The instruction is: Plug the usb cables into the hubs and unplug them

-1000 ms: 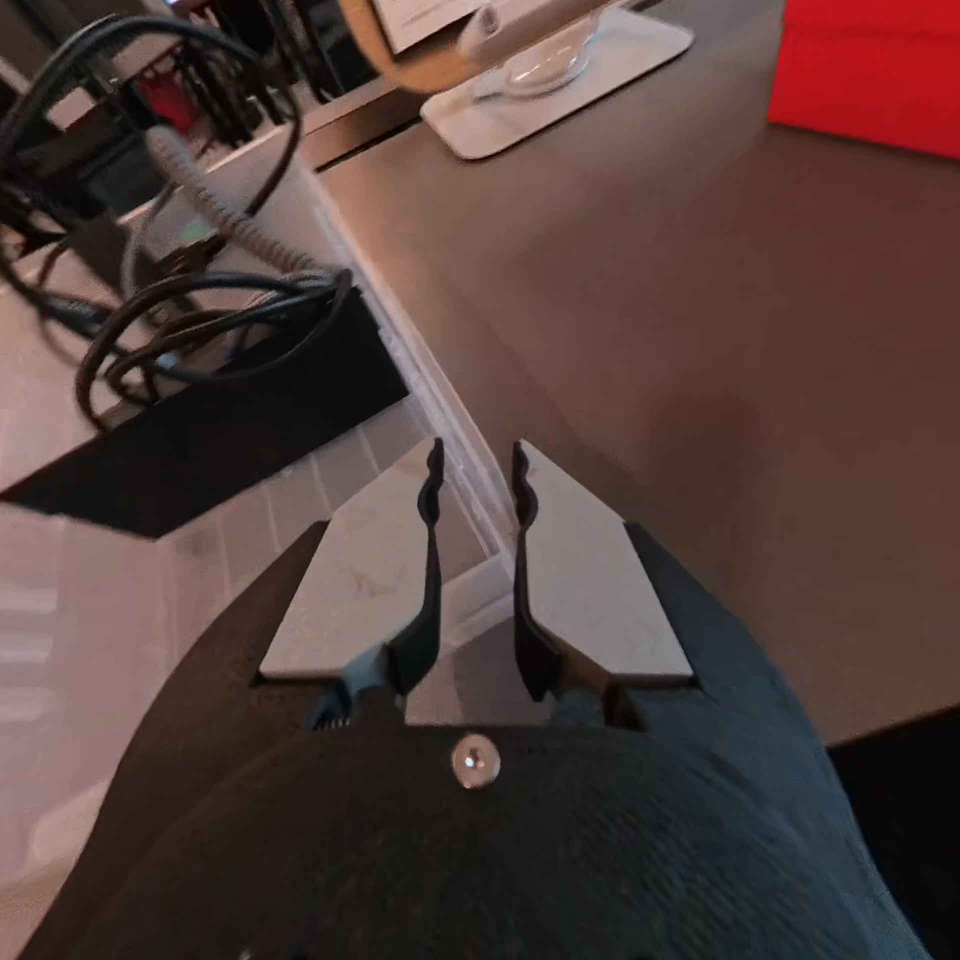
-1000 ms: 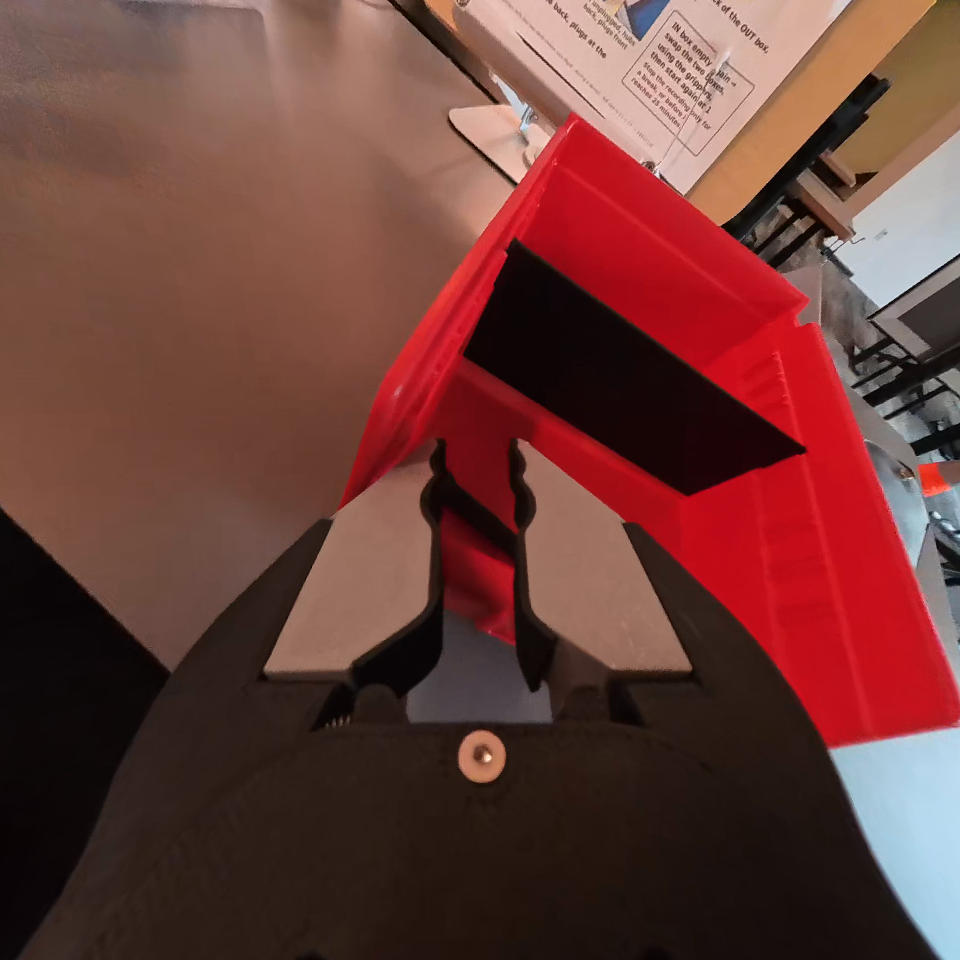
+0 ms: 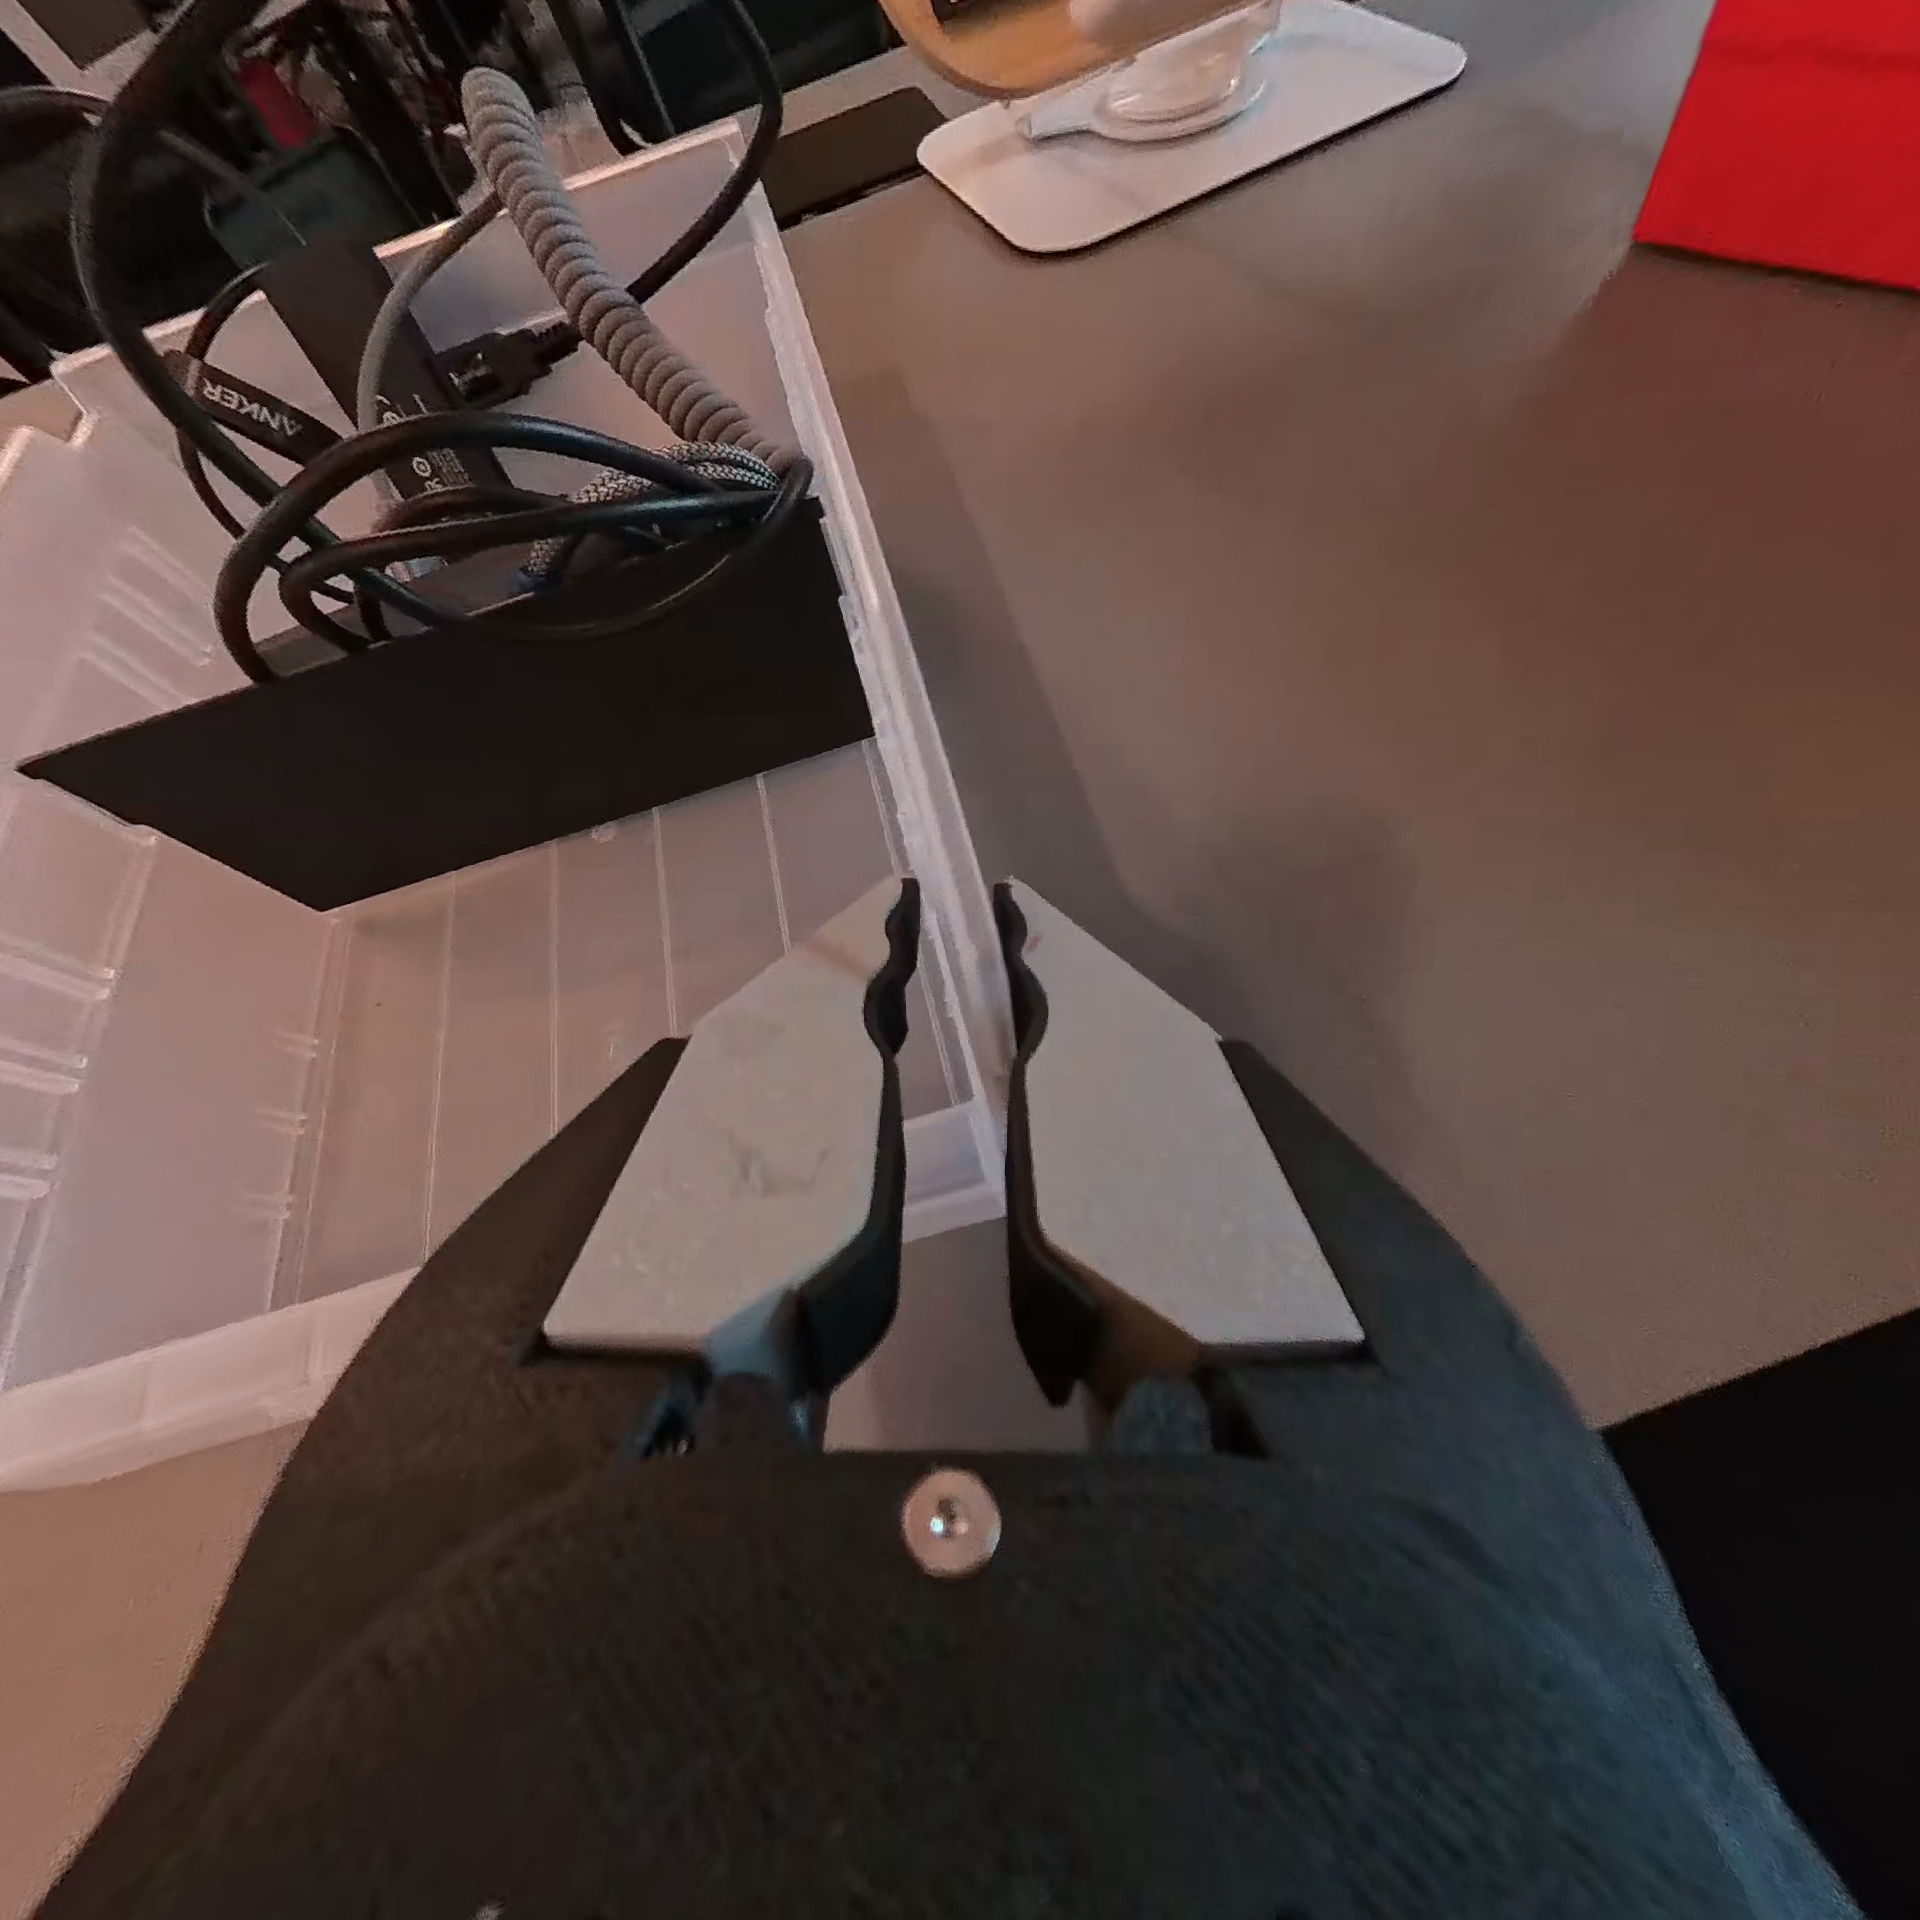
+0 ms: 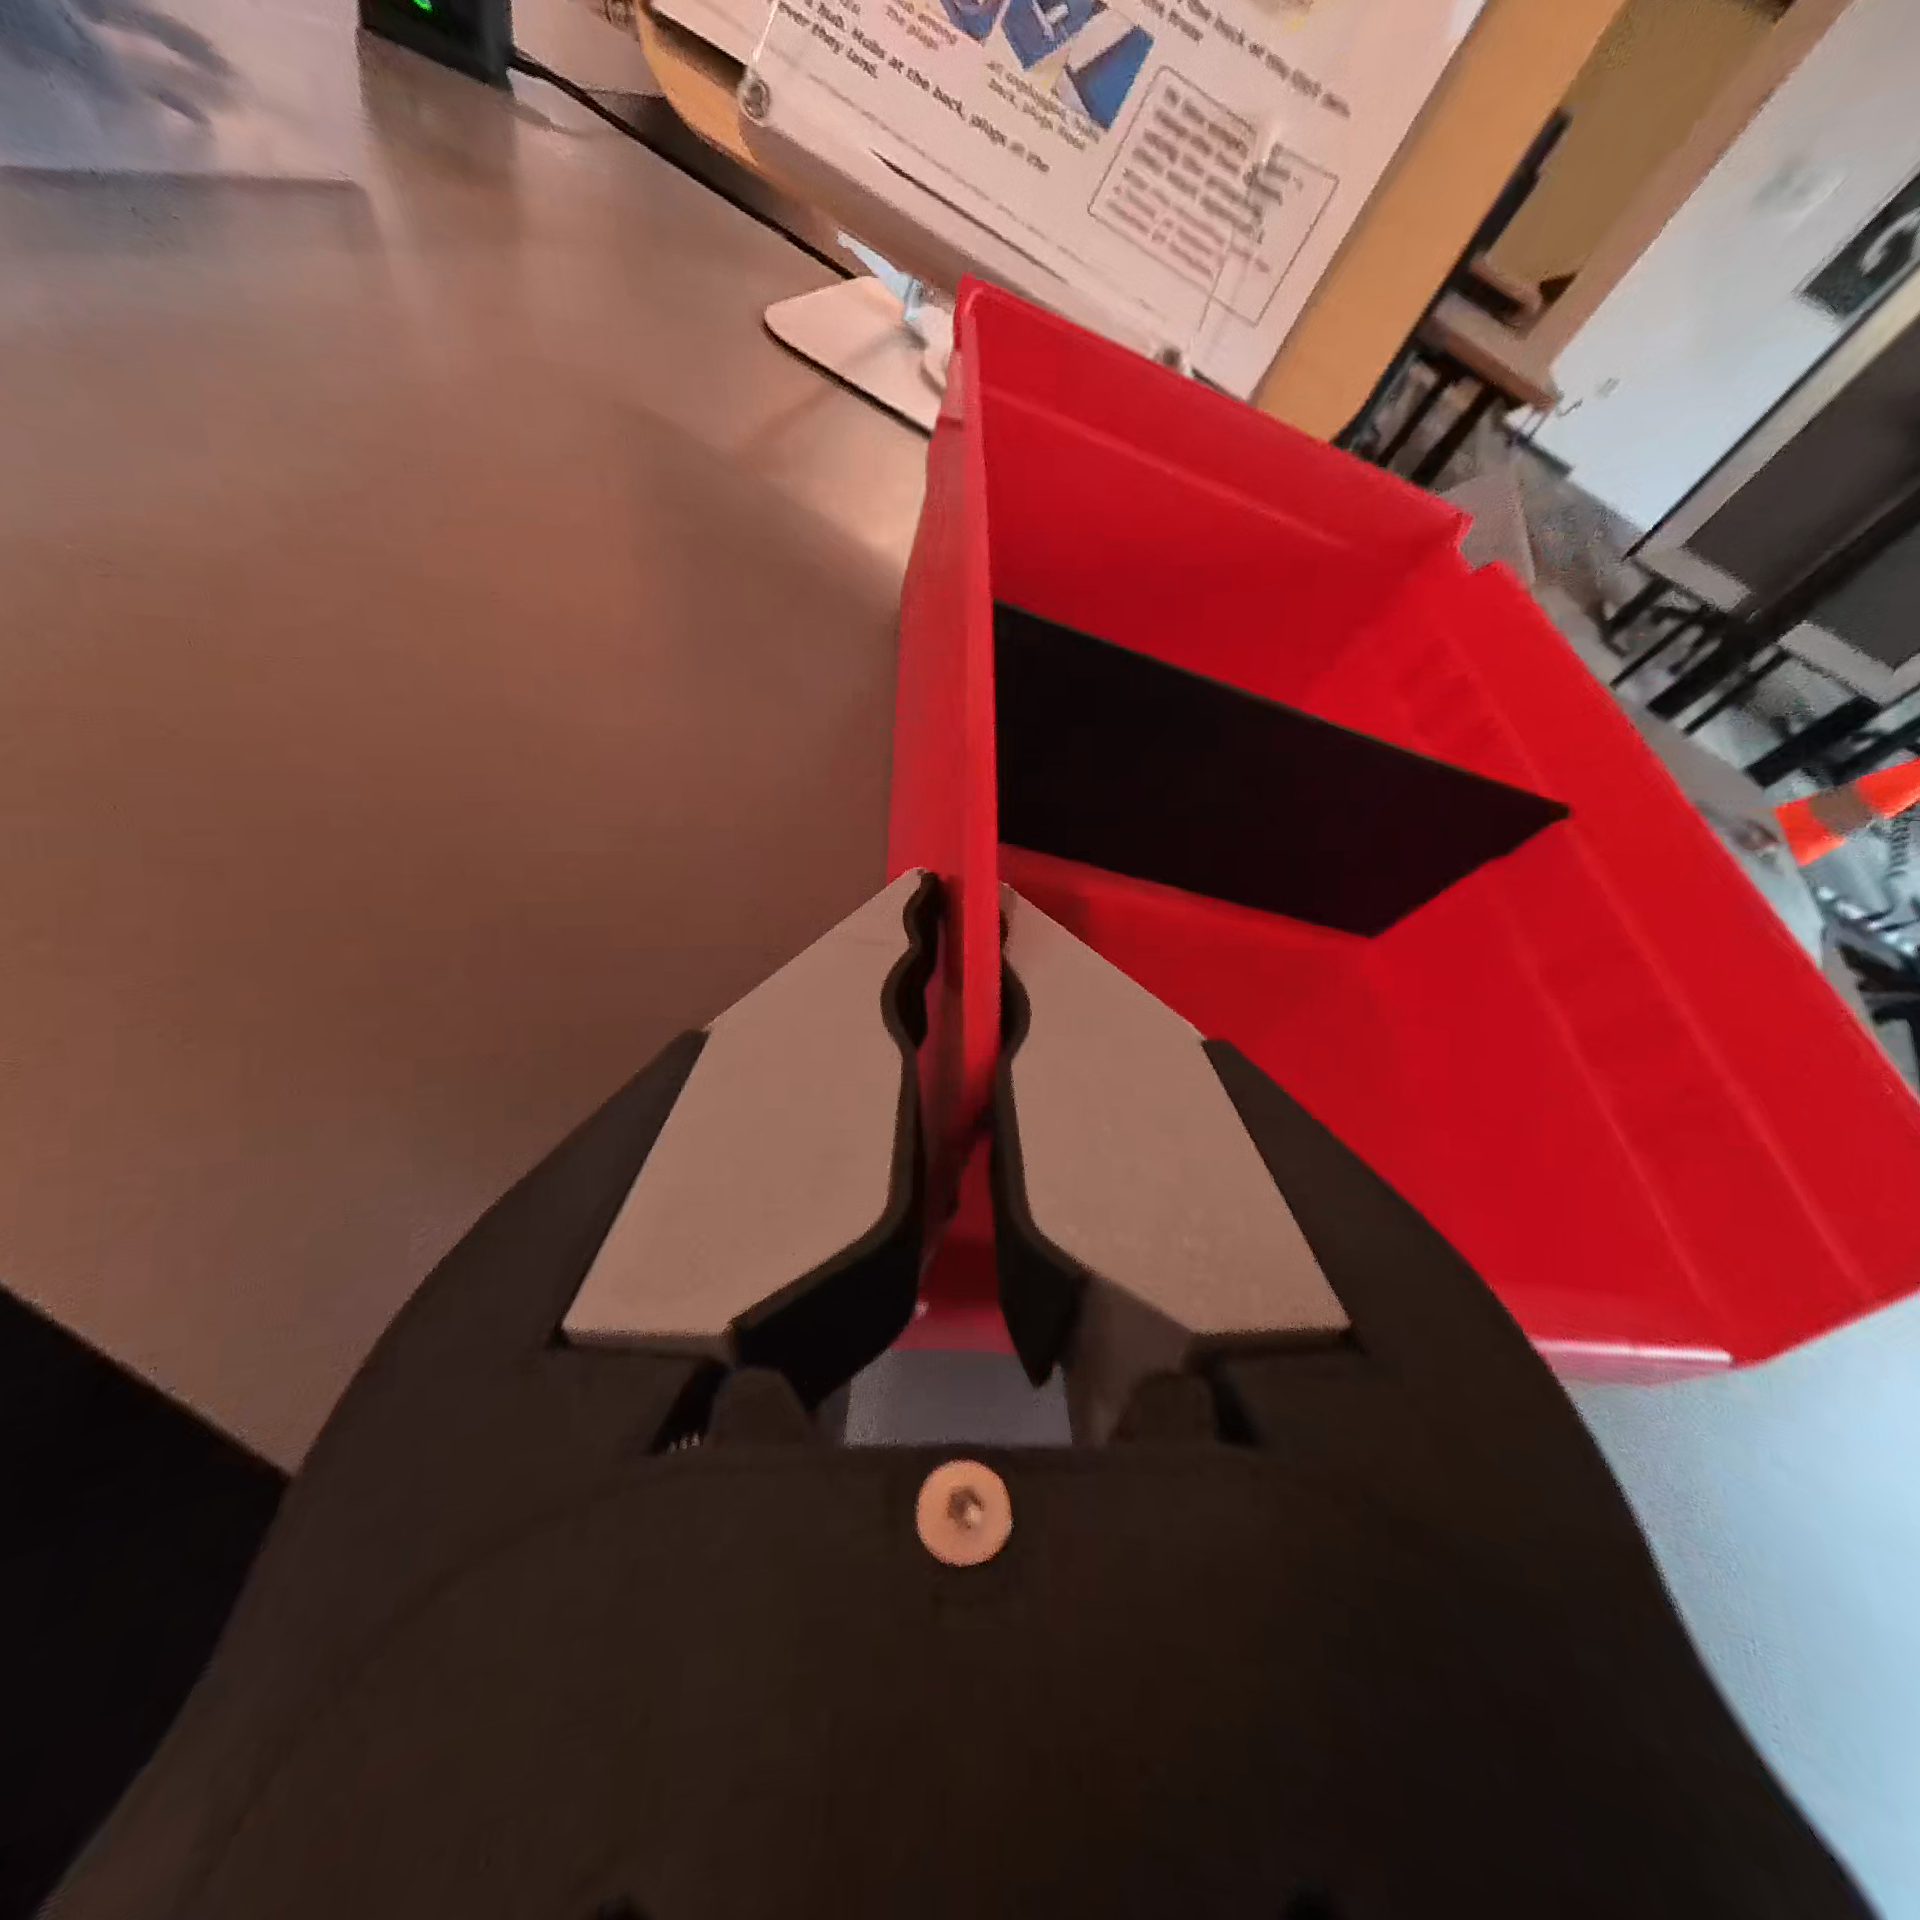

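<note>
A clear plastic bin stands at the left of the table, split by a black divider. Behind the divider lie tangled black USB cables and a grey braided coiled cable; any hub is hidden under them. My left gripper is shut on the clear bin's right wall near its front corner. A red bin with a black divider stands at the right, and nothing shows inside it. My right gripper is shut on the red bin's left wall. The red bin's corner also shows in the left wrist view.
A sign stand with a white base stands at the back between the bins and also shows in the right wrist view. A black device with a green light sits at the far back. The grey-brown table stretches between the bins.
Both grippers have narrowed their jaws onto the bin walls. The left one has lined up along the clear bin's right wall, the right one along the red bin's left wall.
</note>
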`<action>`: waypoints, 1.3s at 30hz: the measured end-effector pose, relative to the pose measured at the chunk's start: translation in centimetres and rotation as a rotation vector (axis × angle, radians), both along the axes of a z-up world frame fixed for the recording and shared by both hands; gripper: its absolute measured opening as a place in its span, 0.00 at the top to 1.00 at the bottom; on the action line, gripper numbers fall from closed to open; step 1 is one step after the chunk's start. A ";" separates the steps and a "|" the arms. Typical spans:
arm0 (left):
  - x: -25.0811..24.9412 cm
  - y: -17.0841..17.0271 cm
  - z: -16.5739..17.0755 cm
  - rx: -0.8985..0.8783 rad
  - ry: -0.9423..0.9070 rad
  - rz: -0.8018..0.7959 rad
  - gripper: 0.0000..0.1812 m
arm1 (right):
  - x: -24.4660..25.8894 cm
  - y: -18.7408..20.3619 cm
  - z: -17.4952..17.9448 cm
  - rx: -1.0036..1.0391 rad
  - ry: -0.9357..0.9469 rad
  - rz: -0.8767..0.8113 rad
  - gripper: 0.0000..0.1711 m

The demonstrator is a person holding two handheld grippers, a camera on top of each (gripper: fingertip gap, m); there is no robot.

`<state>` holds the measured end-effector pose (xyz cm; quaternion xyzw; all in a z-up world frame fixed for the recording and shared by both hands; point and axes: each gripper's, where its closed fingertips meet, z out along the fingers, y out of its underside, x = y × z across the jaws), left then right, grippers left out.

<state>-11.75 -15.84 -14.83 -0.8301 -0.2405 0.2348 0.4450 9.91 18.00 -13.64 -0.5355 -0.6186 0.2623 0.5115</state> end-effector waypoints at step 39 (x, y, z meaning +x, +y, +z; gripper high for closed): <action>-14.6 -2.1 11.3 0.372 -0.341 0.060 0.66 | -8.5 -12.2 1.4 -0.144 -0.188 0.677 0.82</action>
